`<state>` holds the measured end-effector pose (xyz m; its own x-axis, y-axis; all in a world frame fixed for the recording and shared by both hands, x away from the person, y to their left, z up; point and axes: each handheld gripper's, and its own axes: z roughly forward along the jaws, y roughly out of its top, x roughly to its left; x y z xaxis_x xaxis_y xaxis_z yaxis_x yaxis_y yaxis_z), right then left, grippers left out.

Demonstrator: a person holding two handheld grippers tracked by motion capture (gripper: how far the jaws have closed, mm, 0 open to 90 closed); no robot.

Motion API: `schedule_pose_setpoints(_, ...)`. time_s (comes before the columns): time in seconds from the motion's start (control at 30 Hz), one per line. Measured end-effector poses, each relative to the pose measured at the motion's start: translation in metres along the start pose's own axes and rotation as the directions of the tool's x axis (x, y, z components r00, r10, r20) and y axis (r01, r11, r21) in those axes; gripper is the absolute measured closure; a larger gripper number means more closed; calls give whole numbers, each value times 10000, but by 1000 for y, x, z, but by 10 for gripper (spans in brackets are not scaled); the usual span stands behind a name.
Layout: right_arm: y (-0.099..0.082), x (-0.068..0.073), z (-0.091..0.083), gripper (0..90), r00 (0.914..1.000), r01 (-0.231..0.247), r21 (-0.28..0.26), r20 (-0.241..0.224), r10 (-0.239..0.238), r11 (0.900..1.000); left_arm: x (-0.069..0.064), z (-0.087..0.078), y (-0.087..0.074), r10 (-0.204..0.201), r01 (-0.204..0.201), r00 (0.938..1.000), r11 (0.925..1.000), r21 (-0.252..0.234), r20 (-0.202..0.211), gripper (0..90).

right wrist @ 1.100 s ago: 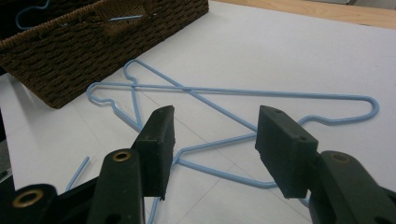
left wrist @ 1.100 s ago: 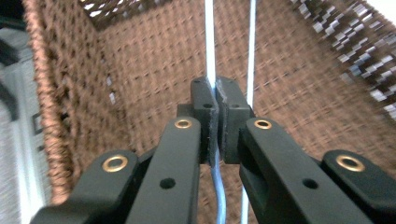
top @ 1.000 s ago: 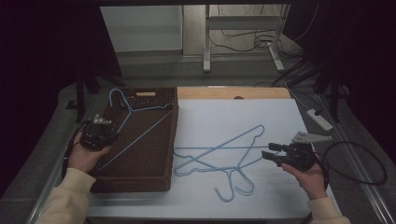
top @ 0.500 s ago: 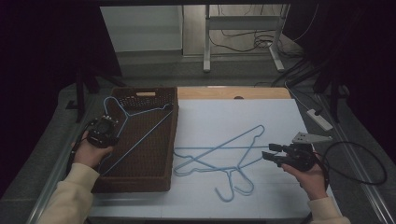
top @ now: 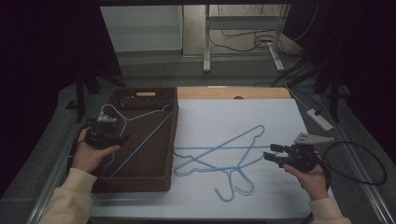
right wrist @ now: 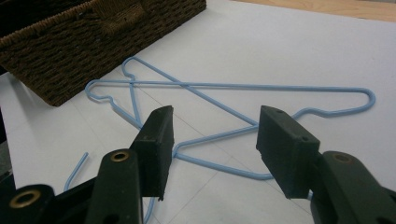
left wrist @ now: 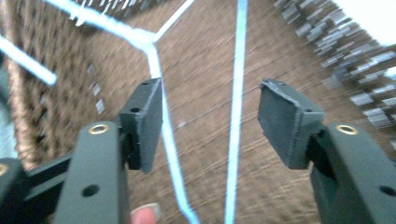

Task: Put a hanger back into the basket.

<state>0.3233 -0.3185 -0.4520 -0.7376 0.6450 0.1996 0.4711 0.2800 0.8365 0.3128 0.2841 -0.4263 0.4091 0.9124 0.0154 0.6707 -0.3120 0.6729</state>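
At the left, a blue hanger is laid inside the brown basket, with the left gripper held over it; its jaws have just been opening and are now spread, gripping nothing. Right of the basket, two more hangers are seen crossed on the white sheet. Farther right, the right gripper is held released beside them.

You will find nothing to read here: no lettering, label, brand mark, number or sign stands on the wicker basket, on the blue wire hangers, on the white sheet that covers the table, or on either gripper's black jaws.
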Motion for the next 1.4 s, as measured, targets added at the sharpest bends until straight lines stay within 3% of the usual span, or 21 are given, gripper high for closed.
schedule_pose_setpoints(0.13,-1,-1,1,454,10000,-21,62,59,20,10000,-8,-12,-3,66,-38,9993,9969,-782,365,363)
schedule_pose_setpoints(0.3,-2,0,4,432,9996,42,286,291,-50,9996,-21,-25,-11,362,-176,9940,9844,-1753,1034,355)
schedule_pose_setpoints(0.33,-2,0,4,432,9996,42,286,291,-50,9996,-21,-25,-11,362,-176,9940,9844,-1753,1034,351)
schedule_pose_setpoints(0.4,-3,0,7,417,9992,69,401,400,-85,9992,-29,-29,-14,479,-205,9908,9776,-2095,1267,350)
schedule_pose_setpoints(0.7,-8,4,12,380,9966,224,651,781,-275,9976,-45,-32,-23,633,-92,9779,9652,-2614,1992,344)
schedule_pose_setpoints(0.93,-10,8,14,361,9933,349,782,1068,-432,9963,-56,-30,-29,912,-258,9693,9612,-2746,2283,336)
schedule_pose_setpoints(1.2,-13,13,15,356,9903,556,938,1216,-668,9940,-65,-25,-34,1073,-359,9631,9601,-2772,2469,330)
schedule_pose_setpoints(1.4,-13,17,15,354,9891,657,981,1254,-778,9930,-70,-26,-36,1085,-361,9637,9583,-2834,2438,329)
